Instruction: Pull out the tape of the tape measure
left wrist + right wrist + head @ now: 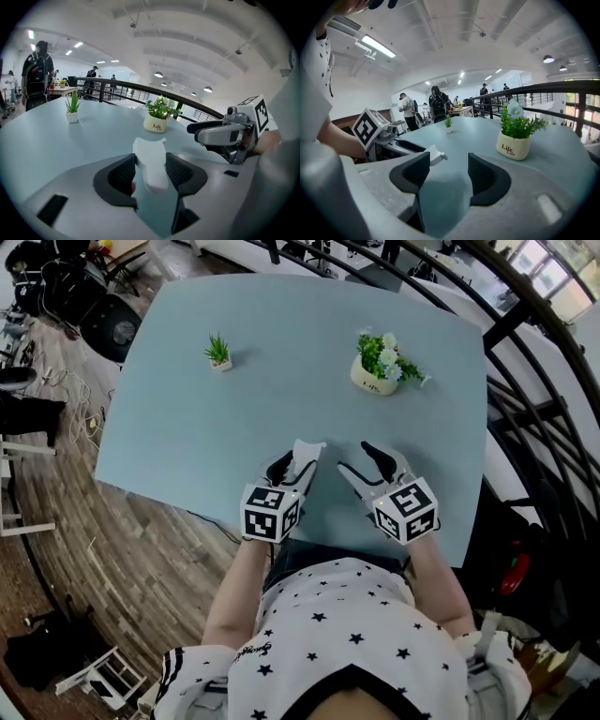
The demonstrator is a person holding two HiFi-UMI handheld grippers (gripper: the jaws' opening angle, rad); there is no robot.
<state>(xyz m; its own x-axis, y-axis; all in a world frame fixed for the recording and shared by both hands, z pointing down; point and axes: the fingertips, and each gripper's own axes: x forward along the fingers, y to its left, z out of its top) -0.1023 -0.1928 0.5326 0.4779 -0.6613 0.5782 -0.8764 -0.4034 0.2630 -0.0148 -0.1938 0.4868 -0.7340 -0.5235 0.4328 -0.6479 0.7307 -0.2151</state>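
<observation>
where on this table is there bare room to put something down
Bare: the wide middle of the table between the small plant and the flower pot, and the left stretch below the small plant. Crowded: the near edge, where the left gripper holds a white object beside the right gripper.

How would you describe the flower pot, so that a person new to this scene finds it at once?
On the blue-grey table, look at the far right part, beyond the right gripper. There stands a cream pot printed "Life", holding green leaves with white and blue flowers. The other plant, at the far left, is smaller, spiky and has no flowers.
</observation>
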